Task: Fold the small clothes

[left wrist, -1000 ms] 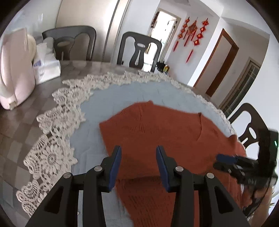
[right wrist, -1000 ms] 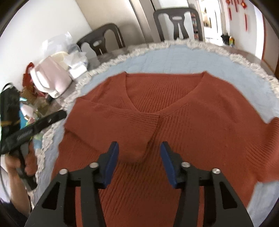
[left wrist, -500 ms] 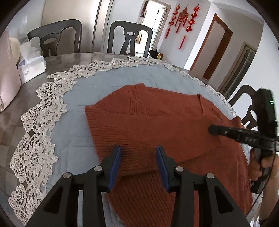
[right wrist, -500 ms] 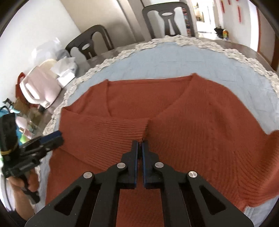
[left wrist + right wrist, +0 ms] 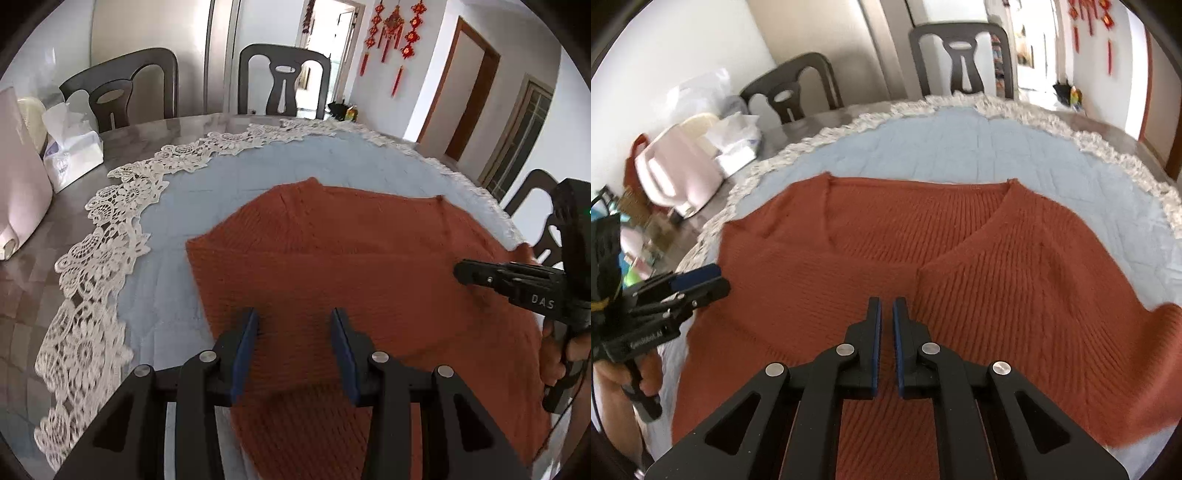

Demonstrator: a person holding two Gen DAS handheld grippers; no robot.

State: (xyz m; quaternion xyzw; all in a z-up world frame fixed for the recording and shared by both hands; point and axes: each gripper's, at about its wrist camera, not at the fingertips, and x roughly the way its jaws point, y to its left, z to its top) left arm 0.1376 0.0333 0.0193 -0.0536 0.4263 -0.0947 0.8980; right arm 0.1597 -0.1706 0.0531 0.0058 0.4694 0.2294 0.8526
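Note:
A rust-orange knit V-neck sweater [image 5: 979, 258] lies flat on a light blue quilted mat [image 5: 960, 147]; its left sleeve is folded across the chest. It also shows in the left wrist view [image 5: 332, 258]. My left gripper [image 5: 294, 343] is open and empty, hovering over the sweater's left side; it shows in the right wrist view [image 5: 698, 284]. My right gripper [image 5: 886, 314] has its jaws nearly closed with a thin gap and nothing between them, above the sweater's middle near the sleeve cuff. It appears in the left wrist view [image 5: 461, 269].
The mat has a white lace border [image 5: 99, 266] on a grey marble table [image 5: 33, 258]. A pink appliance [image 5: 18, 177] and a tissue pack [image 5: 70, 155] stand at the left. Dark chairs [image 5: 284, 85] ring the far side.
My right gripper went from open around the sleeve cuff to shut and has drawn back. The sleeve now lies flat across the chest. My left gripper stayed open and shifted slightly.

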